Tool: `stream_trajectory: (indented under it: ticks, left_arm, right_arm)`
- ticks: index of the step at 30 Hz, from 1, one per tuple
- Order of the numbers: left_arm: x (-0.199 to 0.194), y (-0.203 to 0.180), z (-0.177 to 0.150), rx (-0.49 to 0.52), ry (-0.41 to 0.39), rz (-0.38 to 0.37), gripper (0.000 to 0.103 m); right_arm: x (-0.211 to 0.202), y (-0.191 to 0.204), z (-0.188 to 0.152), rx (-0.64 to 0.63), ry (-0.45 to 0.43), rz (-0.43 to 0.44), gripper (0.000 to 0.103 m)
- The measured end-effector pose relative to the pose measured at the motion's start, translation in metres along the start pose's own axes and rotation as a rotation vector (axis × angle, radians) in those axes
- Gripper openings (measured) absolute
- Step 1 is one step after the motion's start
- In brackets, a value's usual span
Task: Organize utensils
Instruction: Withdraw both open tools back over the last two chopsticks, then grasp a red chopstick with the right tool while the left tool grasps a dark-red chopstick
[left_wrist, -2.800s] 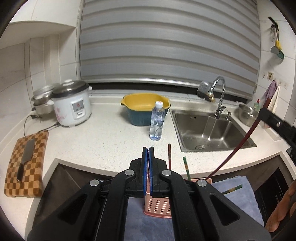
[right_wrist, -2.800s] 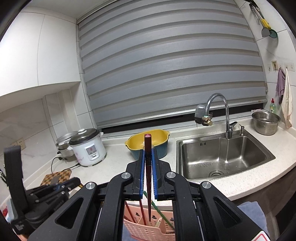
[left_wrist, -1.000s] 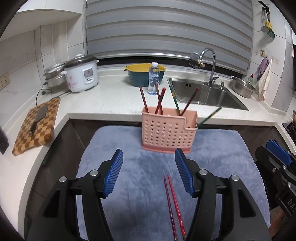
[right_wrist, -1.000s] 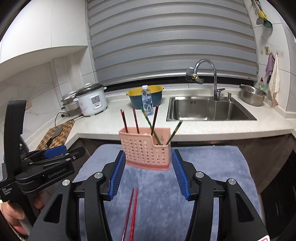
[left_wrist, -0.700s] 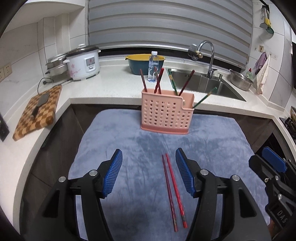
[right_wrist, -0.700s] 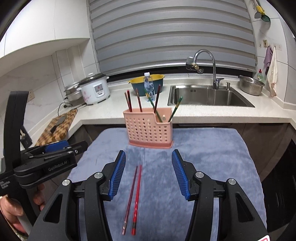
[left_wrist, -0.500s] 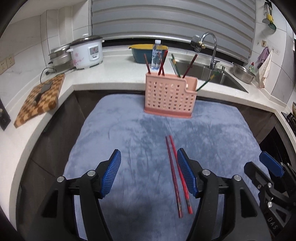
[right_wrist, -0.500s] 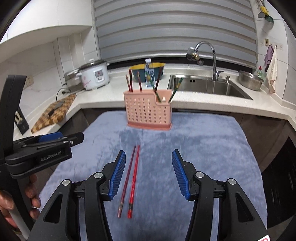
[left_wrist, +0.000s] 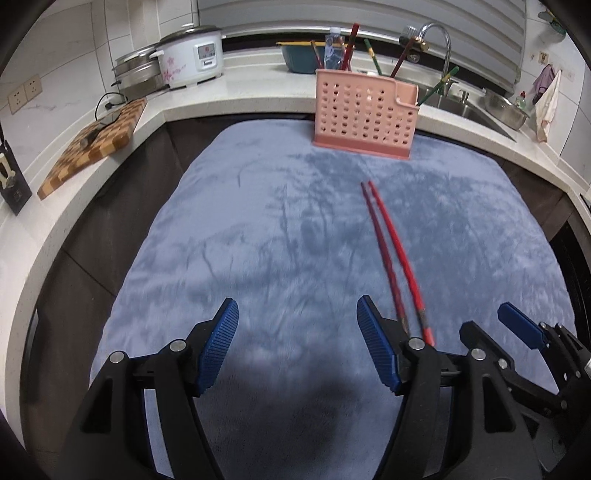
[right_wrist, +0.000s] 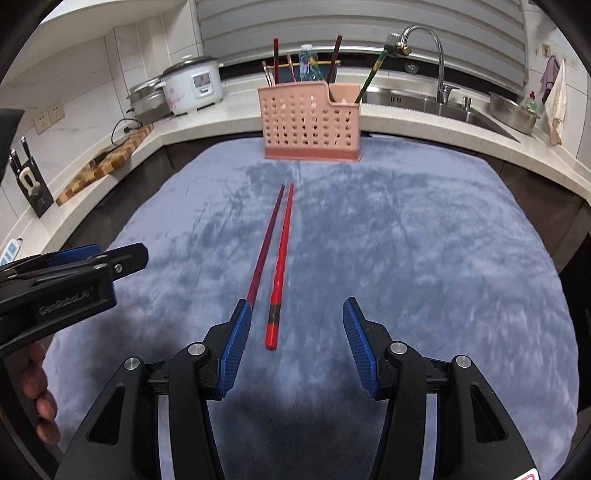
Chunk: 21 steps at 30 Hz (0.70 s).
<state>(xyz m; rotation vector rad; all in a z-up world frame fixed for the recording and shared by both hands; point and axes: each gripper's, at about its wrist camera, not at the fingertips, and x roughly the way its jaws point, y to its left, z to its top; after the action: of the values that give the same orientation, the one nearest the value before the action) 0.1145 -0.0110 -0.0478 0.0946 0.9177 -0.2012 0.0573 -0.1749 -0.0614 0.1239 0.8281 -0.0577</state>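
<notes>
Two red chopsticks lie side by side on the grey-blue cloth, pointing toward a pink perforated holder that has several chopsticks standing in it. My left gripper hovers low over the cloth, its jaws opening with nothing between them; the chopsticks' near ends lie just right of its right finger. My right gripper is open, and the bright red chopstick's near end lies between its fingers, untouched. Each gripper shows at the edge of the other's view.
The cloth covers a dark table ringed by a white counter. On the counter: a rice cooker, a checkered cutting board, a sink with tap, a steel bowl. A hand holds the left gripper.
Both grippers have come down toward the cloth and tilted downward; the holder has receded to the top of both views and the two chopsticks now lie close. The left jaws have widened slightly.
</notes>
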Motion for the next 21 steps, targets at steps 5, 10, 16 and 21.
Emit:
stream_trajectory:
  ticks: [5,10,16,21]
  left_arm:
    - [0.005,0.003,-0.013,-0.009,0.028,0.009,0.063]
    - [0.01,0.004,-0.024,-0.005,0.054,0.014,0.063]
    - [0.012,0.001,-0.03,0.003,0.07,0.016,0.064]
    - [0.012,-0.002,-0.03,0.009,0.067,0.021,0.07]
  right_arm:
    - [0.019,0.001,-0.007,0.013,0.043,0.015,0.047]
    - [0.035,0.008,-0.01,0.006,0.074,0.028,0.037]
    - [0.049,0.012,-0.011,-0.009,0.097,0.015,0.029]
    - [0.058,0.01,-0.012,-0.002,0.111,0.013,0.019]
